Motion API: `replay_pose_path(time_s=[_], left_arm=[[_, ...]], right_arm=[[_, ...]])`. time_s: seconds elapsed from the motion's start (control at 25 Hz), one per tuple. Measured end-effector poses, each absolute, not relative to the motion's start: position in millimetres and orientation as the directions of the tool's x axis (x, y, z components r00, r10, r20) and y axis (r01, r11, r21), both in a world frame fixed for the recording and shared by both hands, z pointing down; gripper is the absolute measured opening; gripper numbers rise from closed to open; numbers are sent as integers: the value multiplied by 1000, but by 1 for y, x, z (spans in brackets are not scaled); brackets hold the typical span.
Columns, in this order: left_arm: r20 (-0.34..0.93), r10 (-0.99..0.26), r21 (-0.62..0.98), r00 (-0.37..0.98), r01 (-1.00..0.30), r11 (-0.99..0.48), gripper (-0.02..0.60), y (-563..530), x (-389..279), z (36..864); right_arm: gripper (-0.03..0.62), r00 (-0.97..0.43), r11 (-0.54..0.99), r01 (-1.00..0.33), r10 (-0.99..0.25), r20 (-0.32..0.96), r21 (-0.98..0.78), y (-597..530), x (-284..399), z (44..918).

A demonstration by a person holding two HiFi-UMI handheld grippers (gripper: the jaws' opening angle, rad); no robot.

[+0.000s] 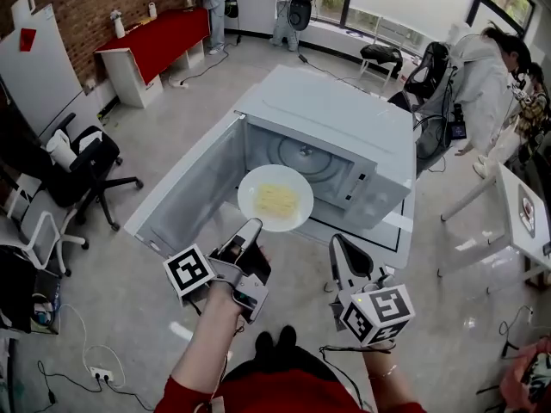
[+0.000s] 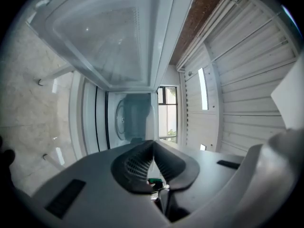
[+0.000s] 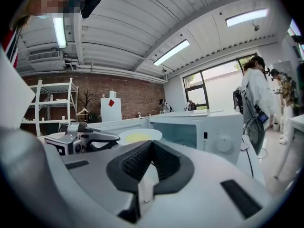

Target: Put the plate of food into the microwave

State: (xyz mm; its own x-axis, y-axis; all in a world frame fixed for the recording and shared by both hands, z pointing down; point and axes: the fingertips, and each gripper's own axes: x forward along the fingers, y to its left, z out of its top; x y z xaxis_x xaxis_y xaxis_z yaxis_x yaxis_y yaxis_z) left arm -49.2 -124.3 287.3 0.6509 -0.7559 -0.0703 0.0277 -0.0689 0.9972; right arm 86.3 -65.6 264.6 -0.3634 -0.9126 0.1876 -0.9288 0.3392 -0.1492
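A white plate with yellow food hangs level in front of the open white microwave. My left gripper is shut on the plate's near rim. The microwave door swings out to the left, and the glass turntable inside is bare. In the left gripper view the jaws are pressed together, facing the cavity and the door. My right gripper is shut on nothing, lower right of the plate. The right gripper view shows the plate and the microwave.
The microwave stands on a white table. A black office chair is on the left and a red-topped table at the far left. People stand at the right by another white table. Cables lie on the floor.
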Motion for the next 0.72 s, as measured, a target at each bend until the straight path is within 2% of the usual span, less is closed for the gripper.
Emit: replay_pose_path(time_s=[0.4,0.72], left_arm=[[-60,-756,998,651,41,-44,17,-190,-14,337],[-100,-725,995,681,84,-59,17,-217,16,386]], right_arm=[[12,-358,322,-931,-895,266,-170,-119,98,320],[12,-376,341,-925,-890,258,-169,-151,96,373]])
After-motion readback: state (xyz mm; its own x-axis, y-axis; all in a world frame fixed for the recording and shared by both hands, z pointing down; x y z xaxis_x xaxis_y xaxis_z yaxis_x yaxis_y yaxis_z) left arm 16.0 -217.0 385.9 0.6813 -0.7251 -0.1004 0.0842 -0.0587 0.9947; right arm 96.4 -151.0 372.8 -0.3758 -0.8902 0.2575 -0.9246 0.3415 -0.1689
